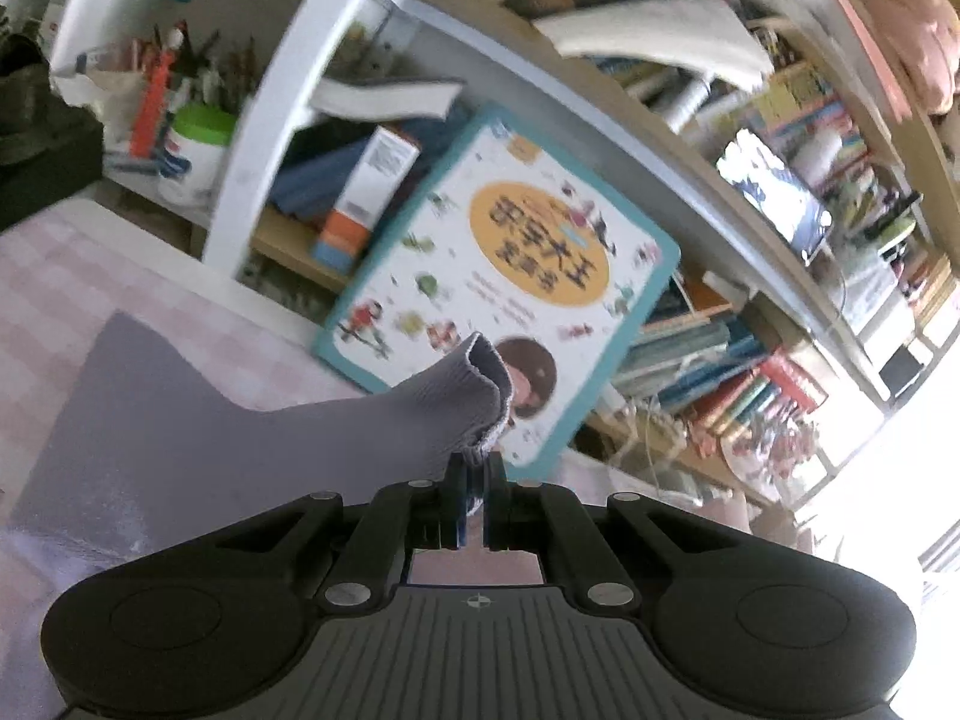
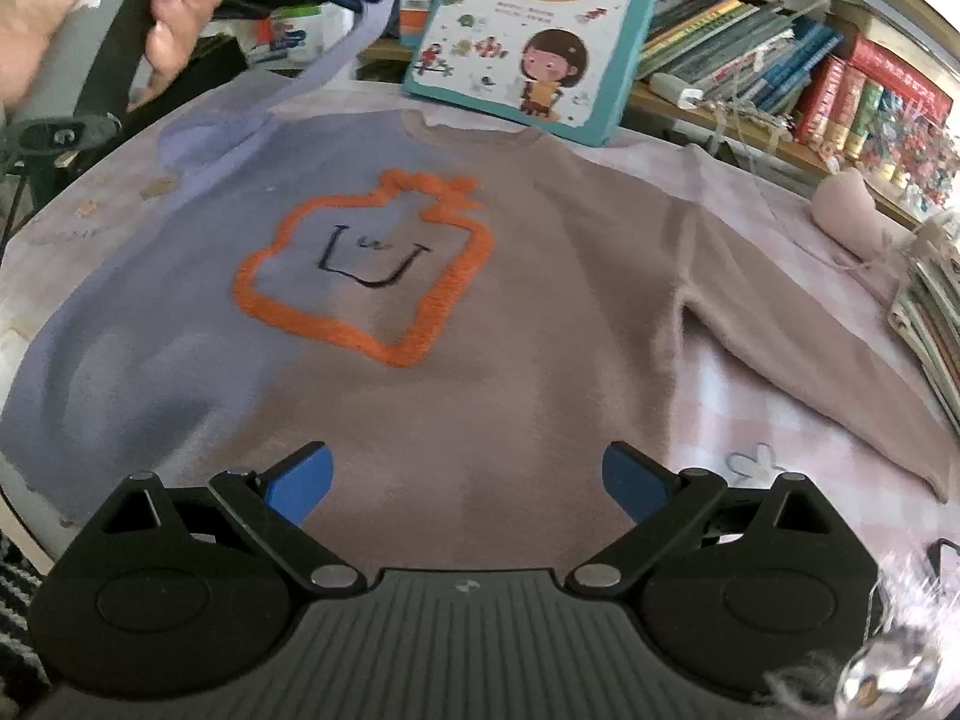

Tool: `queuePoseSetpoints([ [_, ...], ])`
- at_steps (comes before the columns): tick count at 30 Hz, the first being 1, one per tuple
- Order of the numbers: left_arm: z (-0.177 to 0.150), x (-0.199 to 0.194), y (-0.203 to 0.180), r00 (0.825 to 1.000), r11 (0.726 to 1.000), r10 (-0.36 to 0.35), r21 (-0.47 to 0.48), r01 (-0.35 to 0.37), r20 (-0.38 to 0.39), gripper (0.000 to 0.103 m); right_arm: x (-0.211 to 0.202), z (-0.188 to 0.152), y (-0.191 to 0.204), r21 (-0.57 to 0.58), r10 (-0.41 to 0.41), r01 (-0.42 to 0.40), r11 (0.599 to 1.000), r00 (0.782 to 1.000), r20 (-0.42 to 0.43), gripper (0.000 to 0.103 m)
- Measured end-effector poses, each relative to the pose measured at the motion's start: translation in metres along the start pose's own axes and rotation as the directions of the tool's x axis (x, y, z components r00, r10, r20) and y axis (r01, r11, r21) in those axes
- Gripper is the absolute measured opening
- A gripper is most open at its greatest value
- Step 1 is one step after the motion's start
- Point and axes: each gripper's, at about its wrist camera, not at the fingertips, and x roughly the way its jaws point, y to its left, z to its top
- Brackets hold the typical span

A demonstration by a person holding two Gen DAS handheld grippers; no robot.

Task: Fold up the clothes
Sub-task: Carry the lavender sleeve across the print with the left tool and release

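so the sweater (image 2: 456, 312) lies flat on the table (image 2: 738, 408), face up, orange outline on its chest, neck toward the far edge by the book (image 2: 528, 30) and hem toward the near edge under me. its long axis runs near to far; the two sleeves run off to the sides.

my left gripper (image 1: 474, 504) is clenched on the cuff (image 1: 480, 396) of the left sleeve (image 2: 336, 60). the ribbed end sticks up past my fingertips and the sleeve trails back down to the body at the table's far left corner. in the right wrist view the hand (image 2: 90, 18) holding that gripper is up over that corner, with the sleeve stretched in a lifted band from the shoulder. the sleeve is off the table; the body is not.

my right gripper (image 2: 468, 486) is released, jaws wide, nothing between the blue pads (image 2: 300, 480). it hangs over the hem, just past the near edge, touching no cloth that i can see. the right sleeve (image 2: 810, 354) lies slack on the table, slanting to the near right corner, cuff well apart from my right jaws.

what the next move turns on, as i judge it: the held cuff lies left of the chest, so the sleeve has to cross rightward over the orange outline. my left hand is the nearer one for that; my right is nearer the hem and the right sleeve.
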Motion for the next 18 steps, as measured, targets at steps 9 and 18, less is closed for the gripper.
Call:
queuePoseSetpoints([
  [9, -0.027, 0.024, -0.029, 0.998, 1.000, -0.030, 0.001, 0.030, -0.061, 0.003, -0.001, -0.006, -0.035, 0.071, -0.004, 0.004, 0.997, 1.000, -0.008, 0.098],
  [18, -0.047, 0.040, -0.046, 0.992, 0.999, -0.026, 0.038, 0.031, -0.126, 0.009, -0.001, -0.010, -0.048, 0.107, -0.002, 0.003, 0.994, 1.000, -0.011, 0.098],
])
